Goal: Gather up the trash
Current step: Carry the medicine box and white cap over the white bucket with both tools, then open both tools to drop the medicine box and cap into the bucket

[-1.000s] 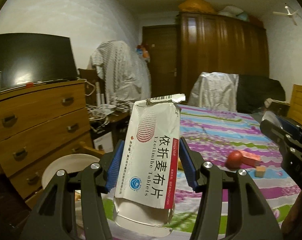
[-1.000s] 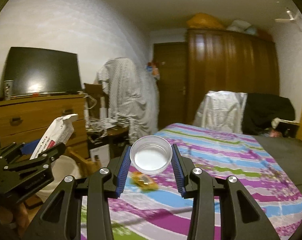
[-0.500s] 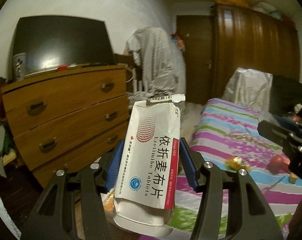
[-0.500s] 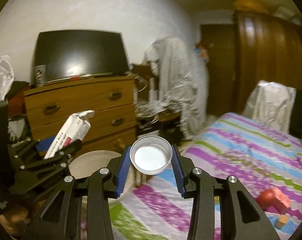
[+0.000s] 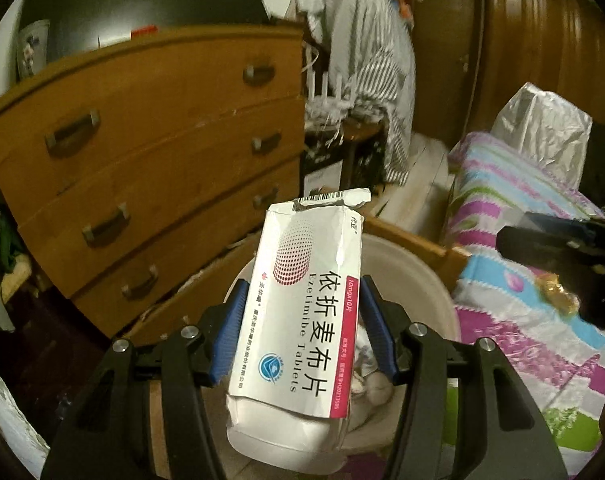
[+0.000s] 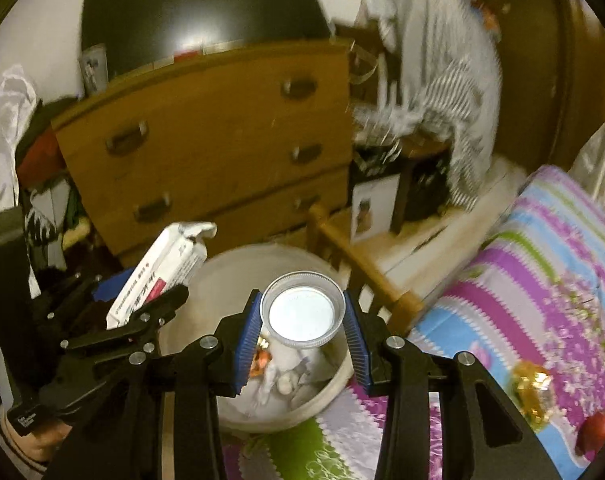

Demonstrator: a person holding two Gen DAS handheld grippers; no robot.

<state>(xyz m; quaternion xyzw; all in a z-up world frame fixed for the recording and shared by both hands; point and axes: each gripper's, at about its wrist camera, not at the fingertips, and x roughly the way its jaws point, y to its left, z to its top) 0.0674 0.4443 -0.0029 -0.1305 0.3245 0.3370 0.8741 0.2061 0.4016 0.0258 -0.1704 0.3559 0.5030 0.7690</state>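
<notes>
My left gripper (image 5: 302,332) is shut on a torn white tablet box (image 5: 302,312) with red and black print, held upright. Behind and below it sits a round cream bin (image 5: 414,280) beside the bed. In the right wrist view my right gripper (image 6: 302,328) is shut on a small clear plastic lid (image 6: 302,312), directly over the same bin (image 6: 230,268), which holds crumpled white paper and wrappers (image 6: 286,376). The left gripper (image 6: 142,300) with the box (image 6: 158,272) hangs over the bin's left rim. The right gripper's black tip (image 5: 562,248) shows at the right edge of the left wrist view.
A wooden chest of drawers (image 5: 150,152) with a dark screen (image 6: 198,12) on top stands behind the bin. A bed with a striped cover (image 6: 542,280) fills the right, with a gold wrapper (image 6: 532,388) and a red object (image 6: 596,428) on it. A wooden bed frame rail (image 6: 362,268) runs beside the bin.
Both grippers swung left and tilted down, from facing across the bed to hanging over the bin by the drawers. Each keeps its grip on its item.
</notes>
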